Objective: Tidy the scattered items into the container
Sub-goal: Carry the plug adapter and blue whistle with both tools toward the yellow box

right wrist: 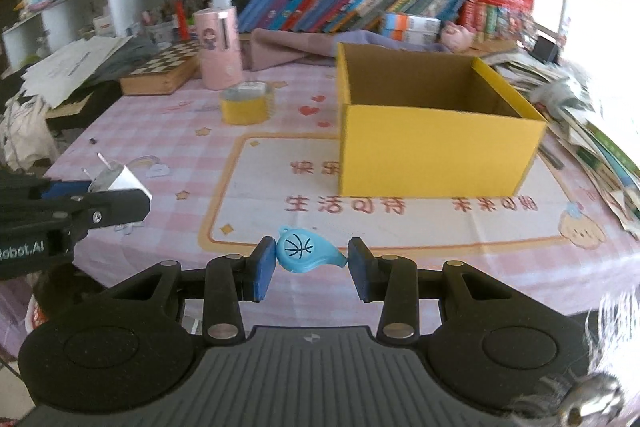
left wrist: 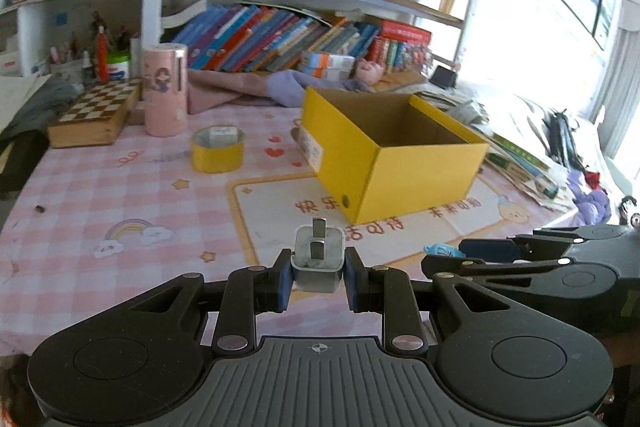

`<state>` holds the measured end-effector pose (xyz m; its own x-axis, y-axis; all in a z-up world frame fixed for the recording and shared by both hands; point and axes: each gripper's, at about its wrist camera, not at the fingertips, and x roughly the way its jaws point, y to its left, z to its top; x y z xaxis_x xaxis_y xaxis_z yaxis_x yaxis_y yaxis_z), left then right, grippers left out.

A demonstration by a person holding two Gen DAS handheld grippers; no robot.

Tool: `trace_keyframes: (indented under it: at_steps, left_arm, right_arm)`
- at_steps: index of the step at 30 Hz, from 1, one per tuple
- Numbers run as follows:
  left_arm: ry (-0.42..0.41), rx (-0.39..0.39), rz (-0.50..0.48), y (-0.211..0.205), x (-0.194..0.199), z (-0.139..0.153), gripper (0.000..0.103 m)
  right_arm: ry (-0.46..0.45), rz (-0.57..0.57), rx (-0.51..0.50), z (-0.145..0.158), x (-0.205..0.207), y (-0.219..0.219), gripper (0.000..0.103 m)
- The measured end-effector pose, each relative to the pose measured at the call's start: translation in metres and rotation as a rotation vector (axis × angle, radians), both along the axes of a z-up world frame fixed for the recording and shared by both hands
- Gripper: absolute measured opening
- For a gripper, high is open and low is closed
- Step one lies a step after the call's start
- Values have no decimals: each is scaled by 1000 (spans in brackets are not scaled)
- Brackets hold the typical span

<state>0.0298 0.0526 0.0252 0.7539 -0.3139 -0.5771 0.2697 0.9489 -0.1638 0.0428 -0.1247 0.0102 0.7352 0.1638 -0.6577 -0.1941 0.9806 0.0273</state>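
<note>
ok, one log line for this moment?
left tool: shut on plug adapter | right tool: shut on blue whistle | yellow box: open, looks empty

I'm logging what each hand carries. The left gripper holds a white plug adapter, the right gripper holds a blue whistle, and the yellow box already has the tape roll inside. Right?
Not quite. The tape roll is not in the yellow box; the right wrist view shows it standing on the tablecloth to the box's left. The rest holds: the left gripper holds the white plug adapter, and the right gripper holds the blue whistle.
</note>
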Motion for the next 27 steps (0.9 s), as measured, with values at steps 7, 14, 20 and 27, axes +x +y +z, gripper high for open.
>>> trace_keyframes:
  at_steps: [7,14,20,27]
  left_arm:
    - [4,1,-68,-18,6,-1,24]
    - [4,-2,-131,-39,13,-2,24]
    - [13,0,-180,-57,22,-4,24]
    - [22,4,-222,-75,33,-6,24]
  right_arm:
    - [9,-49,-6,0,-5,-14,37]
    - [11,-111,-8,0,-9,-34,37]
    - [23,-153,-9,-2,-9,-50,37]
    - [31,-188,-6,-4,0,-67,37]
